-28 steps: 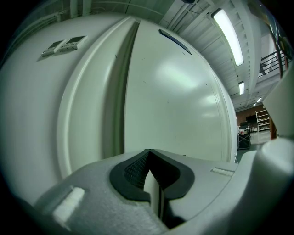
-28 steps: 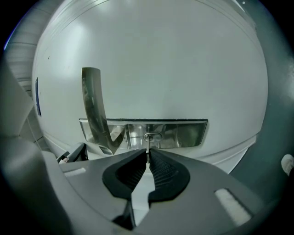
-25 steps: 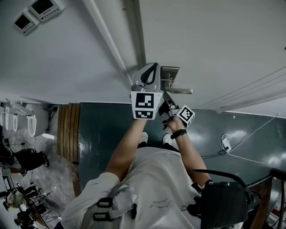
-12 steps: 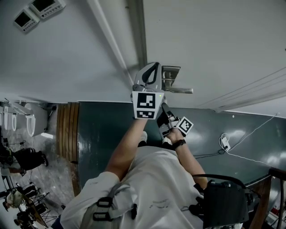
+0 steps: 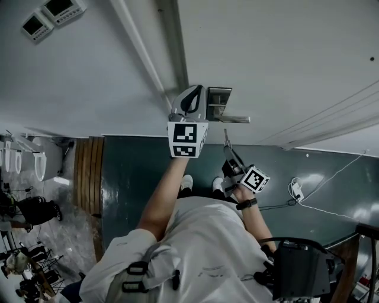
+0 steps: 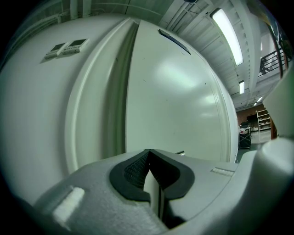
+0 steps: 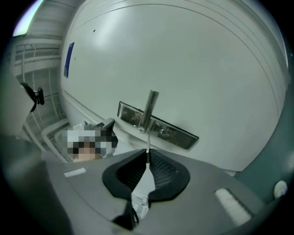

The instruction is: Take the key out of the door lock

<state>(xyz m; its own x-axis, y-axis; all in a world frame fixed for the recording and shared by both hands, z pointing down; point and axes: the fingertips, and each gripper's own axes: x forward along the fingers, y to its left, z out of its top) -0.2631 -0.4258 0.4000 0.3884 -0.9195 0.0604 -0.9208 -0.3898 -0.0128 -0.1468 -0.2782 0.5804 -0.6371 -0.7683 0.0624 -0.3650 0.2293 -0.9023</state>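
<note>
My right gripper is shut on a small key, whose thin blade sticks out past the pads. The key is free of the door. In the head view the right gripper hangs a short way back from the door, with the key pointing at it. The metal lock plate with its lever handle is straight ahead. My left gripper rests against the door just left of the lock plate. The left gripper has its jaws together, and I see nothing held.
The white door fills the upper head view, with its frame running beside my left gripper. Two small wall panels sit at the far left. A white cable and plug lie on the dark floor at right.
The right gripper has drawn back from the lock plate towards the person, rolling as it went, with the key in its jaws. The left gripper has stayed at the door.
</note>
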